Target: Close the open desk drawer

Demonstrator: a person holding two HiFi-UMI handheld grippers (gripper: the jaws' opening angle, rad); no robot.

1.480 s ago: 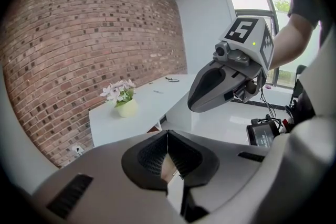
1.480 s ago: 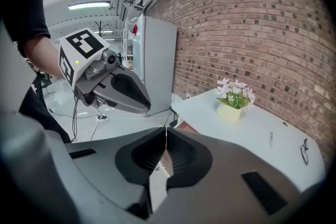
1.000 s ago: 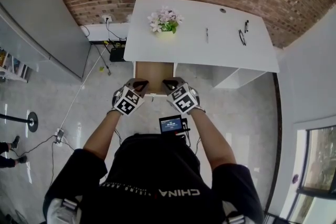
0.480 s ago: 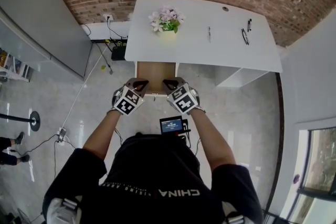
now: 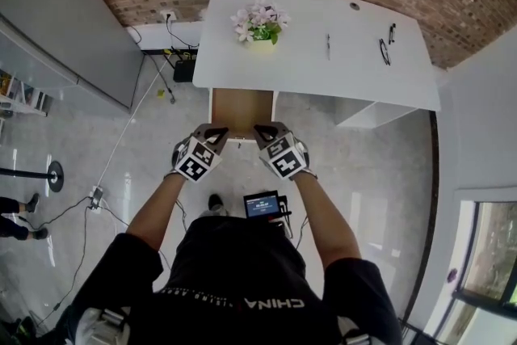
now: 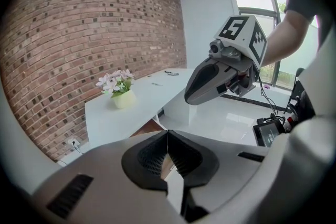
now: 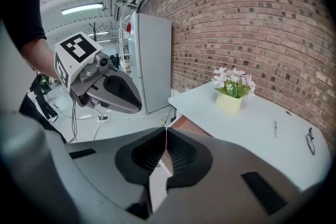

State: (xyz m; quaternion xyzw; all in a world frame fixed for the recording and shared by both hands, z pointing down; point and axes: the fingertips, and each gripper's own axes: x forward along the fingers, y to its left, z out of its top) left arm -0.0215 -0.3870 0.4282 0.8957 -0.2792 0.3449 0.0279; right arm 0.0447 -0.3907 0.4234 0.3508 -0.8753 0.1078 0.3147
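A white desk (image 5: 323, 69) stands against the brick wall, and its drawer (image 5: 242, 111) is pulled out toward me with the wooden inside showing. My left gripper (image 5: 213, 132) is shut, its tip at the left end of the drawer's white front. The right gripper (image 5: 263, 129) is also shut, at the right end of that front. I cannot tell whether either tip touches it. In the left gripper view the shut left gripper (image 6: 168, 132) points at the drawer (image 6: 151, 127), with the right gripper (image 6: 195, 93) beside it. The right gripper view shows the shut right gripper (image 7: 166, 131) over the drawer (image 7: 185, 123).
On the desk are a pot of pink flowers (image 5: 260, 22), a pen (image 5: 328, 46) and glasses (image 5: 385, 51). A white pedestal (image 5: 367, 115) sits under its right side. A grey cabinet (image 5: 65, 28) stands to the left. Cables (image 5: 121, 149) and a small screen (image 5: 266, 204) are on the floor.
Both grippers stay shut at the drawer's front. The drawer looks very slightly shorter. The view has shifted forward, and a foot now shows on the floor by the small screen.
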